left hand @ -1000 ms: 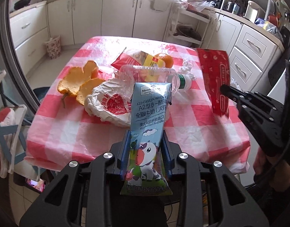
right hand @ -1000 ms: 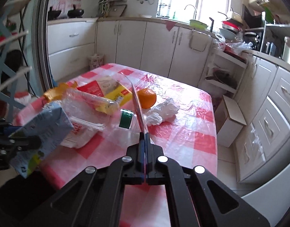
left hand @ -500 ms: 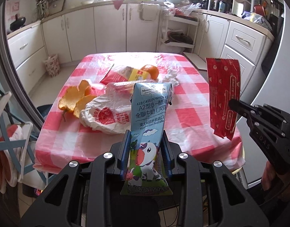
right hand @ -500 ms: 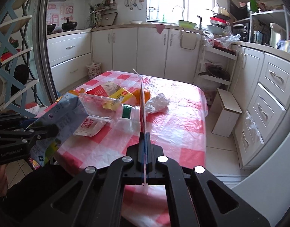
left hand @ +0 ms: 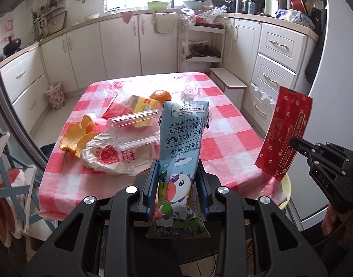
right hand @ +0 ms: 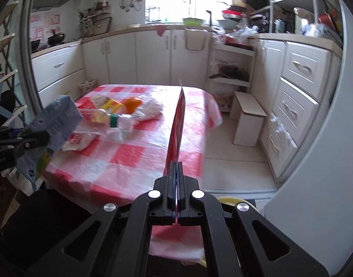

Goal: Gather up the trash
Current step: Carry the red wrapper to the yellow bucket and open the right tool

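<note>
My left gripper (left hand: 177, 168) is shut on a blue milk carton (left hand: 182, 143) with a cow print, held upright off the near edge of the table; the carton also shows in the right wrist view (right hand: 54, 124). My right gripper (right hand: 177, 164) is shut on a flat red wrapper (right hand: 177, 124), seen edge-on; in the left wrist view the wrapper (left hand: 284, 131) hangs off the table's right front corner. On the checked tablecloth (left hand: 222, 133) lie orange peel (left hand: 77, 136), a white printed bag (left hand: 111, 157), a clear plastic bottle (left hand: 134, 131), a red-yellow packet (left hand: 130, 106) and an orange (left hand: 161, 95).
A yellow bin rim (left hand: 286, 189) shows below the table's right front corner, also under my right gripper (right hand: 229, 200). White cabinets (left hand: 275, 69) line the back and right. A small white stool (right hand: 247, 120) stands right of the table. A rack (left hand: 5, 173) stands at the left.
Both grippers have pulled back and risen away from the table with their loads. The table looks smaller and farther, and the yellow bin rim has come into view.
</note>
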`<action>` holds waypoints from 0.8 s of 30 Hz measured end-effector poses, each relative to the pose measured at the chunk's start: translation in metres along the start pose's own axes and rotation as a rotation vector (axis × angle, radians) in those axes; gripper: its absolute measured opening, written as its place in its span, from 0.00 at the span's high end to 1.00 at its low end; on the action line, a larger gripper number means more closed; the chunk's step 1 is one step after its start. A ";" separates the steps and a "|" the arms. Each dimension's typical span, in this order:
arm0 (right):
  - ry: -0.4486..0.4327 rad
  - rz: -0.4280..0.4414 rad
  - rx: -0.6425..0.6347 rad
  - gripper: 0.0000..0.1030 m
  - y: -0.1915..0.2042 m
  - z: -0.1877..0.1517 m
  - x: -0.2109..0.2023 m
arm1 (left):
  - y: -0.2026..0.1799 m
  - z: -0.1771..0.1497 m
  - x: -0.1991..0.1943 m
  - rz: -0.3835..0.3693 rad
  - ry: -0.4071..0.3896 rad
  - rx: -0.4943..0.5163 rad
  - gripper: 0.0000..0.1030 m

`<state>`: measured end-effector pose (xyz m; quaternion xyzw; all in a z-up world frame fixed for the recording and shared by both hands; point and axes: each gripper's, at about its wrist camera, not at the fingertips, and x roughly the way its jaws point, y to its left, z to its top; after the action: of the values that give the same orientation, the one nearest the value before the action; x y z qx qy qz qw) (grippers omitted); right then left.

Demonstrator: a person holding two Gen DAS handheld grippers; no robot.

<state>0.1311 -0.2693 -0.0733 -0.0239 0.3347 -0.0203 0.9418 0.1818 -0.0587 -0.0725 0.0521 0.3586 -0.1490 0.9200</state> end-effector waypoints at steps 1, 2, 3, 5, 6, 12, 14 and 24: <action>0.003 -0.012 0.009 0.99 -0.004 -0.002 -0.001 | -0.004 0.001 0.000 -0.003 -0.002 0.006 0.72; 0.005 -0.022 0.015 0.99 -0.009 -0.004 -0.002 | -0.007 0.001 0.000 -0.007 -0.002 0.012 0.72; 0.009 -0.034 0.023 0.99 -0.013 -0.006 -0.002 | -0.010 0.001 0.000 -0.010 -0.002 0.015 0.72; 0.014 -0.048 0.034 0.99 -0.018 -0.009 -0.003 | -0.016 0.002 0.002 -0.017 -0.003 0.024 0.72; 0.017 -0.060 0.038 0.99 -0.022 -0.011 -0.004 | -0.019 0.002 0.002 -0.021 -0.002 0.028 0.72; 0.037 -0.106 0.072 0.99 -0.040 -0.023 -0.007 | -0.037 0.004 0.009 -0.047 0.004 0.049 0.72; 0.052 -0.126 0.087 0.99 -0.048 -0.027 -0.006 | -0.043 0.005 0.012 -0.058 0.006 0.055 0.72; 0.229 -0.215 0.124 0.99 -0.072 -0.054 0.029 | -0.068 0.015 0.024 -0.149 0.011 0.046 0.72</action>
<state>0.1185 -0.3447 -0.1291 0.0009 0.4335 -0.1440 0.8896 0.1871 -0.1318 -0.0773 0.0471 0.3631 -0.2250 0.9030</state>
